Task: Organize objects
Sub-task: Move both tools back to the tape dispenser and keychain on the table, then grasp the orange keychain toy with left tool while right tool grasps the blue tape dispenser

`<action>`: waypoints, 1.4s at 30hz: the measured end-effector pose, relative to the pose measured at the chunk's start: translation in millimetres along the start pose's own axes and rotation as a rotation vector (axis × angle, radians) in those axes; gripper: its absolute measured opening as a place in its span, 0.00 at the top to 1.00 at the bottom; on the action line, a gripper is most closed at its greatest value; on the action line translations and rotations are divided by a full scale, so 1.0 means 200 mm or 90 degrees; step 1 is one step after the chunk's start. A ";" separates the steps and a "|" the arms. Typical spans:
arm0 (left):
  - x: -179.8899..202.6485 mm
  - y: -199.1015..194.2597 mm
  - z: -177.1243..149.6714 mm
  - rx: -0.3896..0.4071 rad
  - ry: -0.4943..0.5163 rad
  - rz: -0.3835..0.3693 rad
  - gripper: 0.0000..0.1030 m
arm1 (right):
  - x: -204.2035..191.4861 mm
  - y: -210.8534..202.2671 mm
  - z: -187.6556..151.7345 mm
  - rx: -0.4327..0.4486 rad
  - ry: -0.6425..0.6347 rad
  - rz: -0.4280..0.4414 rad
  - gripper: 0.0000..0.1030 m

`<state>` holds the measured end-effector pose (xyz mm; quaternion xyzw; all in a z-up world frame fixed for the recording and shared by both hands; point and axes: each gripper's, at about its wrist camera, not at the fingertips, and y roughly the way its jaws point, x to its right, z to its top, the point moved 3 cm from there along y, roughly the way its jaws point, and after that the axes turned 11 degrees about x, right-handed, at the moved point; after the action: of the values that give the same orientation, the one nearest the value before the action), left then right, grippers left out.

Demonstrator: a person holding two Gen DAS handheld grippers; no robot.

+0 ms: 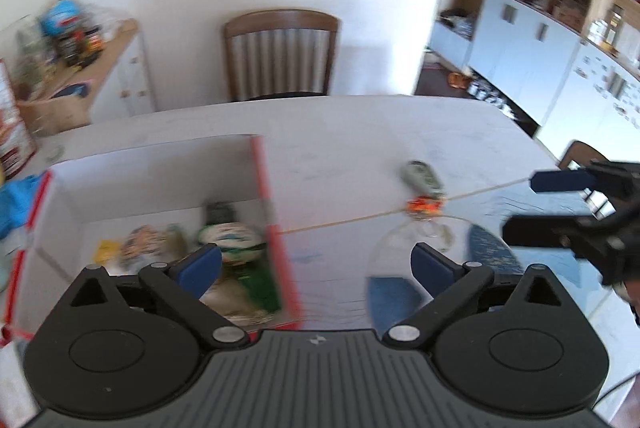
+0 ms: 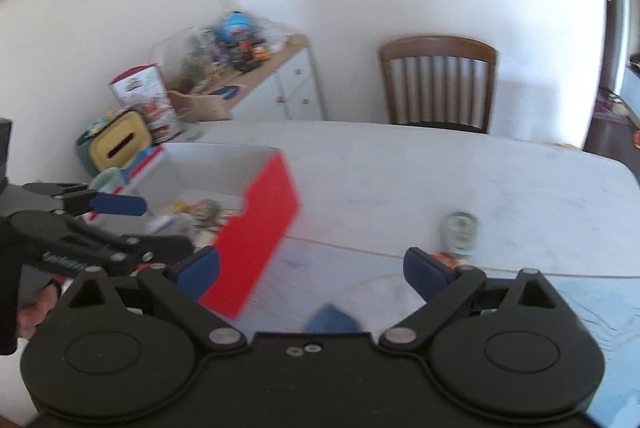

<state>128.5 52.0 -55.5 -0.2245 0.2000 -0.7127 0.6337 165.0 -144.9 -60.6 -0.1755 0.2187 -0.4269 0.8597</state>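
Observation:
A white box with red edges [image 1: 264, 179] stands on the table and holds several small packets and a green-and-white round tin [image 1: 230, 240]. It also shows in the right wrist view [image 2: 260, 224]. My left gripper [image 1: 316, 264] is open and empty above the box's right wall. My right gripper [image 2: 312, 270] is open and empty; it also shows in the left wrist view [image 1: 536, 201]. A small grey can [image 1: 422, 177] lies on the table beside an orange item [image 1: 424, 205]. The can also shows in the right wrist view [image 2: 460, 232]. A clear glass bowl [image 1: 448, 252] sits below them.
A wooden chair [image 1: 280, 55] stands behind the white table [image 1: 340, 131]. A cluttered sideboard [image 2: 256, 75] is at the back left. A yellow container [image 2: 120, 143] and a mug [image 2: 106, 177] stand left of the box. A blue patterned mat [image 2: 600, 308] lies at the right.

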 end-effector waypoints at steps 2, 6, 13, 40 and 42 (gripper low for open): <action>0.10 0.04 0.00 0.004 0.020 -0.015 0.01 | 0.10 -0.02 -0.01 -0.003 0.006 -0.019 0.05; 0.28 0.12 0.00 0.012 0.044 -0.041 0.01 | 0.30 -0.02 0.00 -0.012 0.034 -0.053 0.05; 0.50 0.32 -0.01 0.023 0.051 -0.022 0.01 | 0.60 0.04 0.02 -0.025 0.070 -0.103 0.05; 0.70 1.07 -0.19 -0.035 -0.030 0.024 0.01 | 0.83 0.81 -0.03 -0.201 0.070 -0.088 0.11; 0.71 1.10 -0.21 -0.038 -0.029 0.034 0.01 | 0.83 0.85 -0.04 -0.209 0.069 -0.081 0.12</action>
<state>270.0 -114.0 -206.3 -0.2544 0.2125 -0.6840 0.6499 362.4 -184.0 -187.3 -0.3039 0.3198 -0.4481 0.7776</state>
